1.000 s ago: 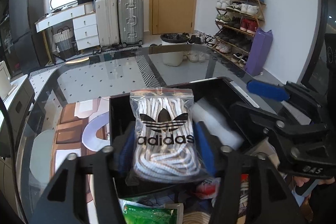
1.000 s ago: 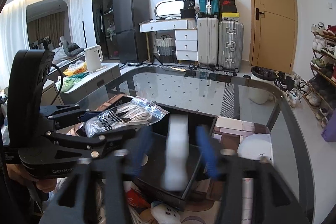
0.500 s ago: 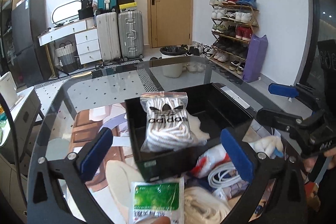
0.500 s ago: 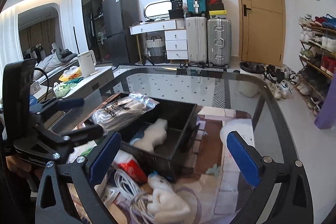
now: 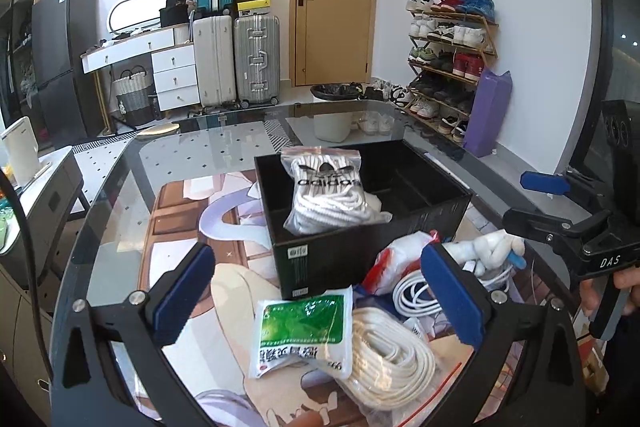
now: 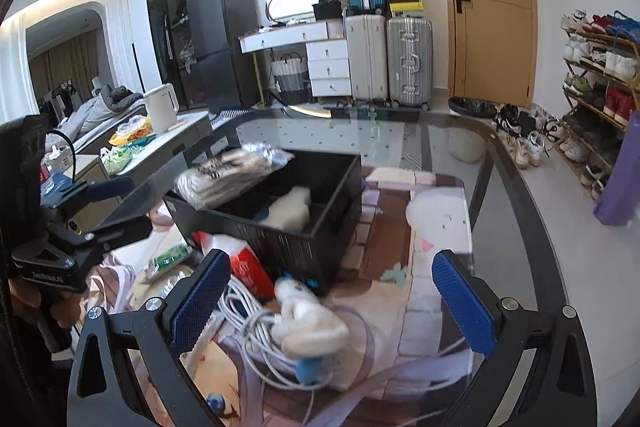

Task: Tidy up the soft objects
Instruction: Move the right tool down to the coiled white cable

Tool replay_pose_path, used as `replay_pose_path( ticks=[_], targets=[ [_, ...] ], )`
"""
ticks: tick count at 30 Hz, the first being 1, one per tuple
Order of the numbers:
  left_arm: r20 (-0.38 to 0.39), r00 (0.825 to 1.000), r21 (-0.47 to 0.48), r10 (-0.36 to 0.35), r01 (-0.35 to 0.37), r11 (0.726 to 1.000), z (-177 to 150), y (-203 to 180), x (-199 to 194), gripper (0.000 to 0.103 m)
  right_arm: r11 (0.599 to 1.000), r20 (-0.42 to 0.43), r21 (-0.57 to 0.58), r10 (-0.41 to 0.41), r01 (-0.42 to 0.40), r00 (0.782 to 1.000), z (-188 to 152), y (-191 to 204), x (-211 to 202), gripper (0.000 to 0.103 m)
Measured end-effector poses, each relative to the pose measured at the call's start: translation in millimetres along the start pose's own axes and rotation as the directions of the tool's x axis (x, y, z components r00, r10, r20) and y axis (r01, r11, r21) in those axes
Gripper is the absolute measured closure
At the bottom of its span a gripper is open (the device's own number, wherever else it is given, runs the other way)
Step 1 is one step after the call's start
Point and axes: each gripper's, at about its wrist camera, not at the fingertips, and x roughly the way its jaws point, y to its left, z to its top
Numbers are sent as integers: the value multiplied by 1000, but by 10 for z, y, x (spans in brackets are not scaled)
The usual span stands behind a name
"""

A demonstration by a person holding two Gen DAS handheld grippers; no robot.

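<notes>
Right now my left tool (image 5: 316, 295) has its jaws wide apart and empty, above the green packet (image 5: 301, 327) and the bagged white rope (image 5: 384, 351) near the tabletop's (image 5: 120, 219) front edge. My right tool (image 6: 328, 299) is equally spread, over the white plush toy (image 6: 308, 323) and white cable (image 6: 248, 331). Beyond them, the black box (image 5: 360, 251) already holds the Adidas lace bag (image 5: 326, 197). I judge I'm between picks; next I'd lower onto the green packet and close gently.

The glass table (image 5: 120, 195) carries a printed mat (image 5: 180, 227), on which sits a black box (image 5: 360, 251) beside loose packets.
</notes>
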Motion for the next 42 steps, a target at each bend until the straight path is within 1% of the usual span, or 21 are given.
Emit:
replay_pose_path(
  ticks=[10,16,26,28,31,34,39,42],
  targets=[
    [-37,999,-4,4,-4,1000,-196,64,-14,0,1000,-89,22,-4,6,996,-207,-46,117,1],
    [-65,998,-36,-5,3,999,-317,118,14,0,999,-125,42,28,-23,992,-310,24,190,1],
    [-58,997,-30,45,-47,998,-307,75,33,0,997,-195,71,39,-26,980,-457,206,381,1],
    [-53,997,-45,51,-54,998,-300,96,28,0,995,-205,93,49,-31,978,-472,229,431,1],
    [-60,998,-71,33,-37,997,-301,136,40,0,992,-214,120,52,-27,975,-489,264,495,1],
    [-52,997,-55,61,-64,996,-292,124,39,0,989,-195,145,28,1,980,-495,300,535,1],
    [-55,997,-47,61,-63,997,-314,125,48,0,989,-186,146,-3,30,983,-499,390,586,1],
    [-64,996,-49,57,-60,997,-328,117,67,0,977,-169,212,11,25,986,-495,318,580,1]
  ],
)
